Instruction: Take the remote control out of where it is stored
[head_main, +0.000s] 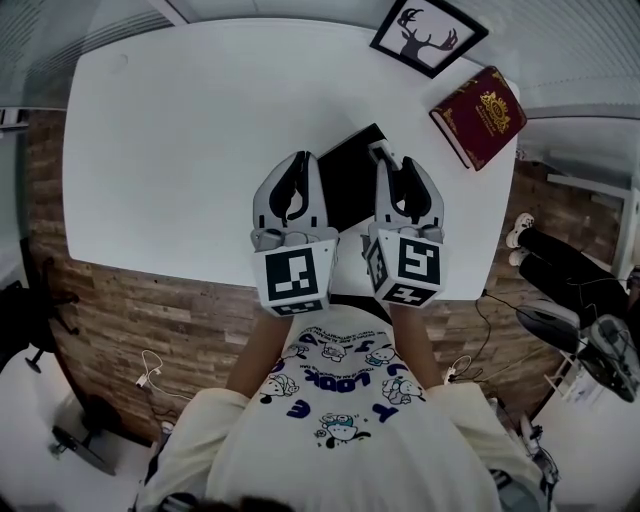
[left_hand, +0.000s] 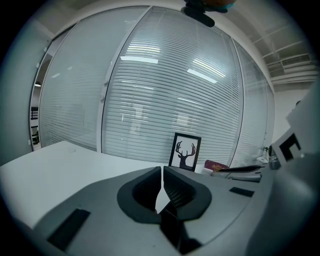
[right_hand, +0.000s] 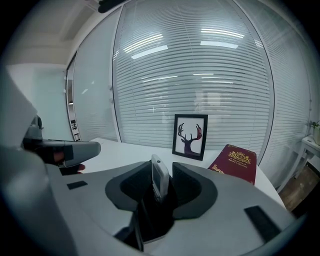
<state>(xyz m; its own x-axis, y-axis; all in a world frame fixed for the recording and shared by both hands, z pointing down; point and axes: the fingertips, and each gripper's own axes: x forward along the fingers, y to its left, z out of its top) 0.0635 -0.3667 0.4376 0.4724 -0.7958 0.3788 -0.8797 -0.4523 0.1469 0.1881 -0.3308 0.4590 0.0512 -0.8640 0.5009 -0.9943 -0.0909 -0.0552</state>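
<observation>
A slim white remote control (right_hand: 159, 181) stands upright between the jaws of my right gripper (right_hand: 163, 175), which is shut on it. The remote's lower end goes down into a black case (right_hand: 154, 220). In the head view that black case (head_main: 350, 172) lies on the white table (head_main: 180, 150) near its front edge, between the two grippers. My right gripper (head_main: 386, 158) is at the case's right side; the remote cannot be made out there. My left gripper (head_main: 300, 162) hangs at the case's left side, its jaws shut on nothing (left_hand: 162, 172).
A framed deer picture (head_main: 428, 32) stands at the table's far right, and a dark red book (head_main: 478, 116) lies beside it near the right edge. Window blinds (left_hand: 165, 85) rise behind the table. A chair and cables are on the floor at the right.
</observation>
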